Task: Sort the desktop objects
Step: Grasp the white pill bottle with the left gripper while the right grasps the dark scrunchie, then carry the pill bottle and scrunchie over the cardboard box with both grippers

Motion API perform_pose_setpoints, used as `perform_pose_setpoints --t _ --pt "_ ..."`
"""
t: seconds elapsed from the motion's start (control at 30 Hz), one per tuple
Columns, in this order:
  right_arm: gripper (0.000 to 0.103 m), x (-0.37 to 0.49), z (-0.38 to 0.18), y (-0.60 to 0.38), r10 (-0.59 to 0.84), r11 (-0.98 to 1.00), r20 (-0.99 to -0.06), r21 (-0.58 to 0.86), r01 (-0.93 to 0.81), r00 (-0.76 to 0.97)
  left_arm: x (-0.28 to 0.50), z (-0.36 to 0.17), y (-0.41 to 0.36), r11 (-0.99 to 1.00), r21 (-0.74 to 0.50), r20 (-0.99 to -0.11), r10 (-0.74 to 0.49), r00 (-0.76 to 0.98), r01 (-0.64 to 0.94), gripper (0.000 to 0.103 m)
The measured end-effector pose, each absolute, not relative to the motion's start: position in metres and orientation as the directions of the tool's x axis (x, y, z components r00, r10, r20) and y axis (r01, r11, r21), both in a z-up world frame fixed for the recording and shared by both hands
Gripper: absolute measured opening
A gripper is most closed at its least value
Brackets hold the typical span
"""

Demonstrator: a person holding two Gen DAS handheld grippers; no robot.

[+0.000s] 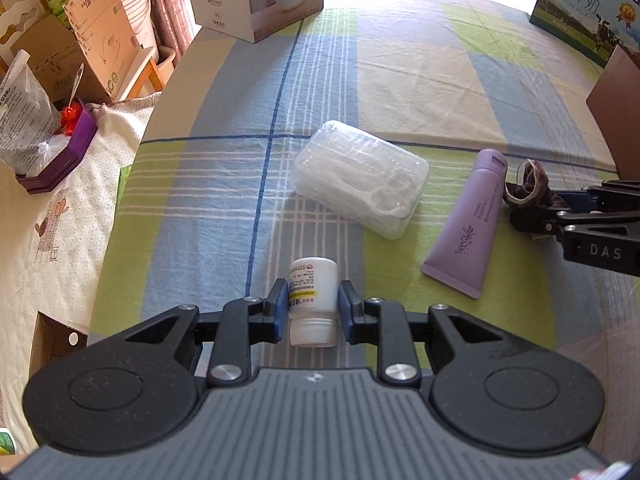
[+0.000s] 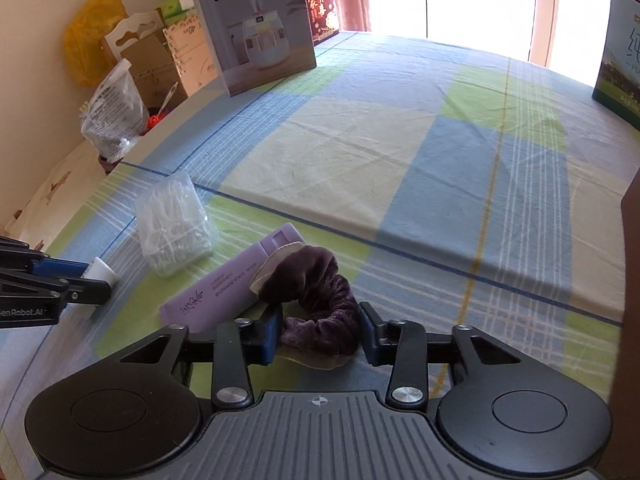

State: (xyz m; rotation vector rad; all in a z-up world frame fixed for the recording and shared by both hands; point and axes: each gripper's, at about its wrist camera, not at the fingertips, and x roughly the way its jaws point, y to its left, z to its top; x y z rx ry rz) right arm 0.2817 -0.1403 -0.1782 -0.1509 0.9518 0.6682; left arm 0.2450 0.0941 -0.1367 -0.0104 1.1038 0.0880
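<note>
checked tablecloth [image 1: 400,80]: covers the whole desk and carries every item below; places are given from the clear plastic box.
clear plastic box [image 1: 362,176]: holds white floss picks, lid closed, lies flat mid-cloth; likely untouched so far.
purple tube [image 1: 468,220]: lies flat just right of the box, cap end pointing away; its flank sits close against the scrunchie.
dark velvet scrunchie [image 2: 320,312]: right of the box beyond the tube, resting on the cloth between the pads of the right gripper [image 2: 320,332]; jaws spread about its width, contact uncertain, seemingly set for a pinch.
white pill bottle [image 1: 312,300]: nearer than the box, lying on its side; left gripper [image 1: 313,304] straddles it with slight gaps visible, not yet clamped, apparently lined up for pickup.
</note>
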Motion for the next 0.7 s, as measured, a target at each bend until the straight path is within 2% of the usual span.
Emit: perform_pose_setpoints --t 0.07,0.17,0.7 --pt "0.028 0.281 -0.178 -0.141 0.466 0.785 -0.796 0.170 -0.595 0.388 0.244 -0.139 0.094 0.997 0.031 -0.896 0.062 0.441 -0.077 0.023" --pt "0.027 0.280 -0.177 -0.142 0.469 0.784 -0.798 0.177 -0.596 0.380 0.243 -0.141 0.092 0.997 0.027 -0.895 0.059 0.442 -0.078 0.023" --pt "0.025 0.242 -0.163 -0.183 0.482 0.808 -0.803 0.252 -0.533 0.351 0.218 -0.131 0.083 0.997 -0.034 -0.905 0.000 0.426 -0.071 0.022"
